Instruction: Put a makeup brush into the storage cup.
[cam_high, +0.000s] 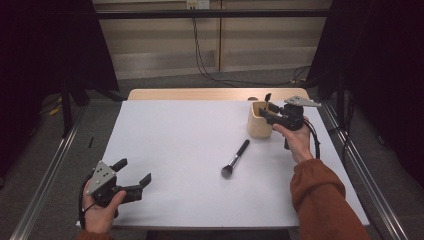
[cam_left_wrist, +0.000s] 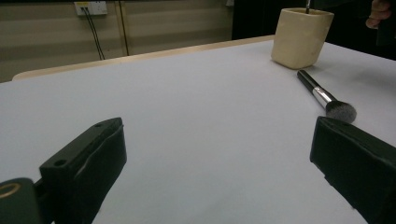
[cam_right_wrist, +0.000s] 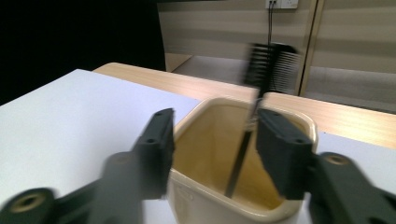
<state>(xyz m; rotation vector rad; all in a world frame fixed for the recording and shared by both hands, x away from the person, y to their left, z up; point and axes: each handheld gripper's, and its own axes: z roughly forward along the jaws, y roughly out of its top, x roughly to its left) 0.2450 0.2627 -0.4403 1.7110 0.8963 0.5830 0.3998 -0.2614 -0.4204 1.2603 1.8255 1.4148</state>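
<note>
A slim comb brush (cam_right_wrist: 254, 93) was seen standing near-upright, bristles up, in the cream cup (cam_right_wrist: 219, 154), the right gripper (cam_right_wrist: 215, 135) parted, gripping nothing.

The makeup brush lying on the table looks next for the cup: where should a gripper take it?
Probably grip the makeup brush across its slim black handle, coming down from above. It lies flat on the white table, handle toward the beige cup, soft bristle head nearer the person.
</note>
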